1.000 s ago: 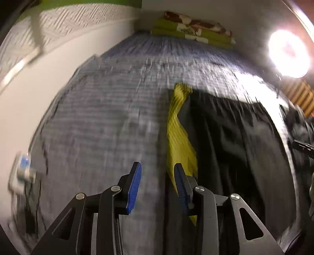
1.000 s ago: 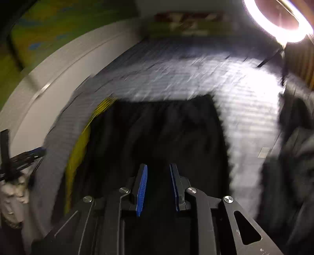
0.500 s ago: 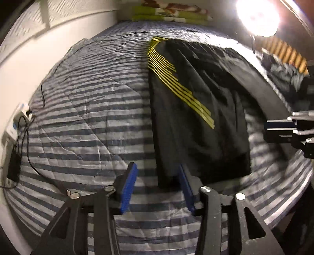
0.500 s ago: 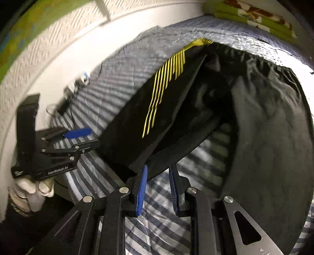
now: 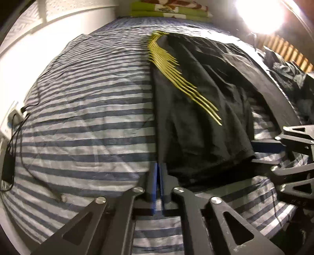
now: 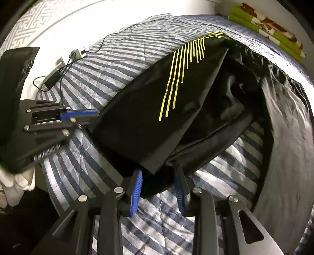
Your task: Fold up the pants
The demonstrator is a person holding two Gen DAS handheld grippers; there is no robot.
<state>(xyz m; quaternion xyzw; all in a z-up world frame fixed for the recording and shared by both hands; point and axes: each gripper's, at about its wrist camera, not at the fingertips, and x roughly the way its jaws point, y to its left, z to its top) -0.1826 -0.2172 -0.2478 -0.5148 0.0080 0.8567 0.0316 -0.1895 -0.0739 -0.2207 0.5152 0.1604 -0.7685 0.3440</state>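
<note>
Black pants [image 5: 196,121] with thin yellow stripes [image 6: 176,78] lie lengthwise on the striped bed, one leg folded over the other, hems nearest me. My left gripper [image 5: 158,166] sits at the near left hem corner, its blue pads pressed together on the cloth edge. In the right wrist view the left gripper [image 6: 98,116] touches that same corner. My right gripper [image 6: 158,170] is open, and the near right hem corner lies between its blue pads [image 6: 137,188]. From the left wrist view the right gripper [image 5: 253,154] reaches in from the right edge.
A blue-and-white striped sheet [image 5: 88,117] covers the bed, against a white wall on the left. A charger and black cable [image 6: 57,72] lie at the bed's left edge. Folded green blankets [image 5: 168,9] sit at the far end. Dark clothes [image 5: 290,78] are heaped on the right, under a bright lamp [image 5: 259,15].
Both grippers have drawn back from over the pants to the hem end. The left gripper has gone from open to shut at the hem corner. The right gripper's fingers have spread wider around the other corner.
</note>
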